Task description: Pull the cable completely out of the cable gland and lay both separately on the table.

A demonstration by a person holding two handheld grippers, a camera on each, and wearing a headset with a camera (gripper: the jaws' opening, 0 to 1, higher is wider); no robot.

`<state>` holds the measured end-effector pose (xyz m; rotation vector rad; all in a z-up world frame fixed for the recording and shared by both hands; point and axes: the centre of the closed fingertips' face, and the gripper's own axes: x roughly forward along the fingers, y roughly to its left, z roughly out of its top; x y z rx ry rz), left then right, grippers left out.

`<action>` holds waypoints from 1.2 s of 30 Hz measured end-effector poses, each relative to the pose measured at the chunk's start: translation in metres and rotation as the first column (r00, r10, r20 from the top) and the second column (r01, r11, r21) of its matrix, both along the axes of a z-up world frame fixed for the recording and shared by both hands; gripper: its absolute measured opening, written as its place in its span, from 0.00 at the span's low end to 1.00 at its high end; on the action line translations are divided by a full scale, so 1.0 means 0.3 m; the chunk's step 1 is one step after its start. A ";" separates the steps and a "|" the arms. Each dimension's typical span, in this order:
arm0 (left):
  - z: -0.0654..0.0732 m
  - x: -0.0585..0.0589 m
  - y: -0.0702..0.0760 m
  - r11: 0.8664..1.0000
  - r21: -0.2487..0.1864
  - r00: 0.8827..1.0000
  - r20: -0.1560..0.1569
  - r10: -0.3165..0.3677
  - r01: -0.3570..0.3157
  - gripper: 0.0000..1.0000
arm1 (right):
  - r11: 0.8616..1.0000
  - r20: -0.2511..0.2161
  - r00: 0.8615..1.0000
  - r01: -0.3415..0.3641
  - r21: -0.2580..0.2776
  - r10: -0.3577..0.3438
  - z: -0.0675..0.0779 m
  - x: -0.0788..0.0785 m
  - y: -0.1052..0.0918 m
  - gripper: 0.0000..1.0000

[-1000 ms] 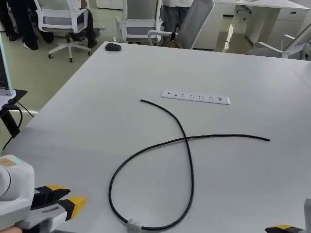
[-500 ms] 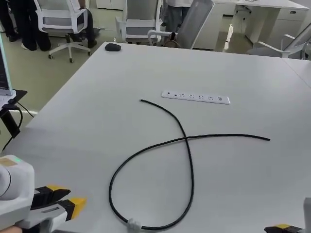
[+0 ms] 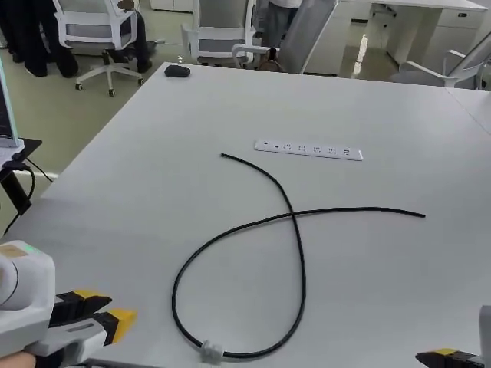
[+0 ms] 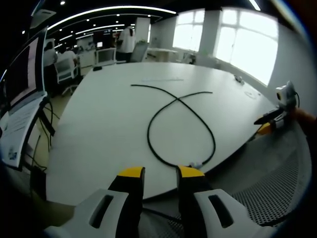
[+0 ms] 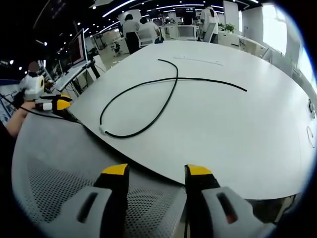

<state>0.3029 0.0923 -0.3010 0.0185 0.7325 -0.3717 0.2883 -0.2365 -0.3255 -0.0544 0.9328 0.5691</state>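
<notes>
The left claw hangs empty with its jaws parted by a narrow gap, at the lower left of the head view. The right claw, also empty and with jaws wider apart, is at the lower right. The cable gland lies at the near edge of the table, bottom centre, nearer the left claw. The cable passes through it left to right, loops up-frame and crosses itself. One end points upper left near the power strip, the other right.
</notes>
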 end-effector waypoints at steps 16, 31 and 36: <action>0.009 -0.003 -0.053 0.983 0.080 0.986 0.008 -0.165 0.164 0.27 | 1.000 0.008 1.000 -0.001 0.000 0.001 0.000 0.009 -0.003 0.47; -0.058 -0.056 -0.160 0.805 0.221 0.835 -0.169 -0.524 0.550 0.27 | 1.000 0.006 1.000 -0.004 0.021 0.004 0.001 0.010 0.006 0.47; -0.076 -0.031 -0.176 0.740 0.268 0.787 -0.195 -0.586 0.617 0.24 | 1.000 0.006 1.000 -0.005 0.021 0.005 0.001 0.011 0.007 0.47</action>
